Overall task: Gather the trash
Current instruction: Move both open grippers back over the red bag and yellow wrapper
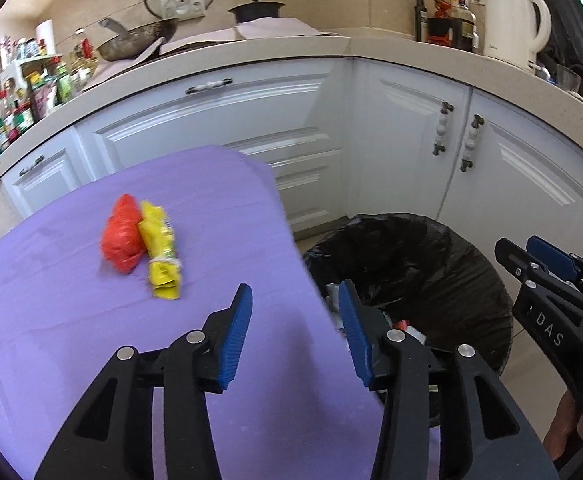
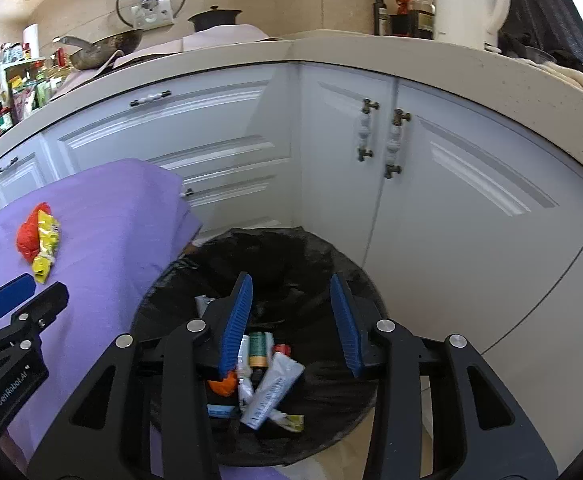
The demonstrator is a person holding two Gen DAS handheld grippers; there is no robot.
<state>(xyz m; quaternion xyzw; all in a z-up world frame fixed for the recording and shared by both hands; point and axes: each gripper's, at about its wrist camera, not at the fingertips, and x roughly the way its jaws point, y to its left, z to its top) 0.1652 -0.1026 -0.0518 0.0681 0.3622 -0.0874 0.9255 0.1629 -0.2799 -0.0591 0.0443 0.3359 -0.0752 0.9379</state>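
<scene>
A red crumpled wrapper (image 1: 122, 235) and a yellow packet (image 1: 161, 251) lie side by side on the purple-covered table (image 1: 71, 320); they also show in the right wrist view, the wrapper (image 2: 27, 236) and the packet (image 2: 46, 249). My left gripper (image 1: 295, 330) is open and empty above the table's right edge, short of the two pieces. My right gripper (image 2: 291, 320) is open and empty over the black-lined bin (image 2: 323, 264), which holds several wrappers and tubes (image 2: 271, 388). The bin (image 1: 431, 264) stands on the floor right of the table.
White cabinets (image 2: 471, 208) with knob handles stand close behind the bin. The counter (image 1: 291, 52) above carries a wok, a pot, bottles and a white kettle (image 1: 511, 16). The right gripper's body (image 1: 555, 300) shows beside the bin; the left one (image 2: 7, 320) shows over the cloth.
</scene>
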